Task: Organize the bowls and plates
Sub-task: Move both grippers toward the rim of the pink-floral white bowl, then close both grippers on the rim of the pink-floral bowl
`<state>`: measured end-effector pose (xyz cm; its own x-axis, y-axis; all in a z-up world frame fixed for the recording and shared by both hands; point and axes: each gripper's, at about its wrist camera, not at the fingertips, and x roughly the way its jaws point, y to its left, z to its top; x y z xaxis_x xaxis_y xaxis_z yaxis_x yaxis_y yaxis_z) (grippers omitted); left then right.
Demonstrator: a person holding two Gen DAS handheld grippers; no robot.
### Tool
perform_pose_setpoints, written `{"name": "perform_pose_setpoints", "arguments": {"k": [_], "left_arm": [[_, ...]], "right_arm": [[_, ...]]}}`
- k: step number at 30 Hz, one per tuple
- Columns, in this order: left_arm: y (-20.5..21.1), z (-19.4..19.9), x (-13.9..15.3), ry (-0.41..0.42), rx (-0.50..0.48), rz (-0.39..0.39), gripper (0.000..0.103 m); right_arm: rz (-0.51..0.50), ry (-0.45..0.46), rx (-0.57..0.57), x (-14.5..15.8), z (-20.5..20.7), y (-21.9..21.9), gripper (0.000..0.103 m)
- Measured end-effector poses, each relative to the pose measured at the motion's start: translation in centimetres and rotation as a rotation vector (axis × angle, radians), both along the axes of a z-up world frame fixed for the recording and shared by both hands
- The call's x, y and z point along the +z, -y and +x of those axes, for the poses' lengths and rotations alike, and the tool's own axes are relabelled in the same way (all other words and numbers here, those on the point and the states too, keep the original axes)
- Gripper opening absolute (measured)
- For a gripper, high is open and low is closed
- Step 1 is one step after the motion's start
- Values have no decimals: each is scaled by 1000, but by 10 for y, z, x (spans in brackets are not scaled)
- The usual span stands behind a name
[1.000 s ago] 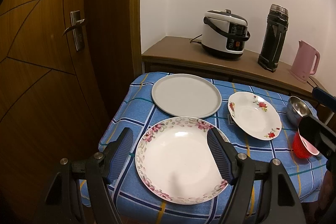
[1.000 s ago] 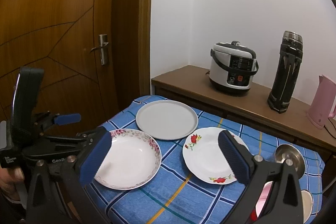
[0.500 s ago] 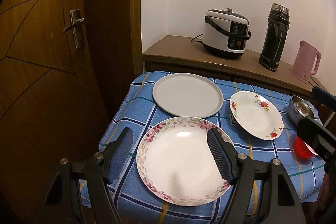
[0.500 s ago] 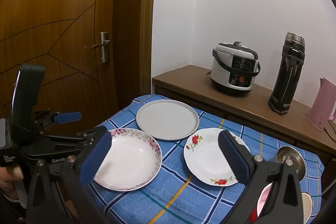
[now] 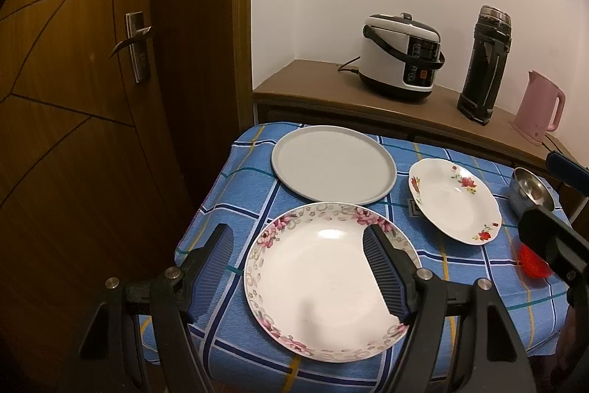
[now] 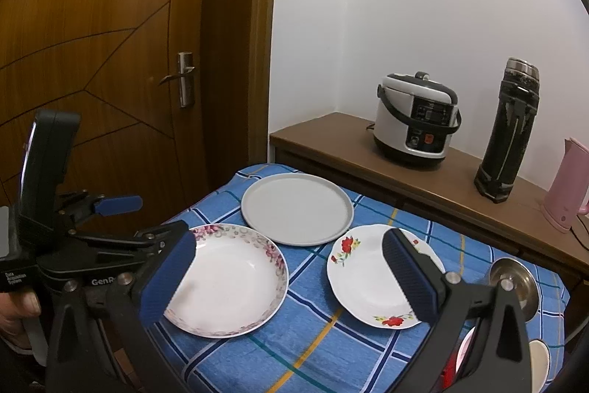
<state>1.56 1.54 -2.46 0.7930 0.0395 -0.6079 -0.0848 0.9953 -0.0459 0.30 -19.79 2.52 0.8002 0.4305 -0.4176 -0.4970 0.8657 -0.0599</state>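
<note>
Left tool (image 5: 298, 267) spread wide, hovering over pink-rimmed plate (image 5: 324, 286) at near left of surface (image 5: 235, 194). Right tool (image 6: 287, 279) also spread, nothing held. Grey plate (image 5: 333, 162) far left; red-flower plate (image 5: 454, 199) to its right, w/ steel bowl (image 5: 530, 190) beyond.

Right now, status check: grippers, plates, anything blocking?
Left gripper open, empty, above pink-rimmed plate. Right gripper open, empty. Grey plate and red-flower plate flat on the tablecloth, unstacked. Nothing blocking.
</note>
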Motion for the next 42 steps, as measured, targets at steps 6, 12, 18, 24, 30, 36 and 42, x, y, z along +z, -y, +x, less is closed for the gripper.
{"name": "perform_pose_setpoints", "arguments": {"k": [6,12,18,24,30,36,42], "left_arm": [[-2,1,-2,-4,0,-1,75],[-6,4,-4,-10,2,-4,75],[-8,7,-7,-16,6,-5,75],[-17,13,-18,-42,31,-14,75],[-27,21,-32,-70,47,-19,75],[-37,27,-51,-115,38,-33,75],[-42,29,-57,-134,36,-46,72]], "right_arm": [[0,-6,2,-1,3,-5,103],[7,-18,6,-3,6,-8,103],[9,-39,15,-6,13,-11,99],[-6,-78,29,-14,24,-18,88],[-27,-130,43,-30,41,-27,76],[-68,-241,51,-62,66,-36,57],[-97,-300,52,-82,79,-41,55]]}}
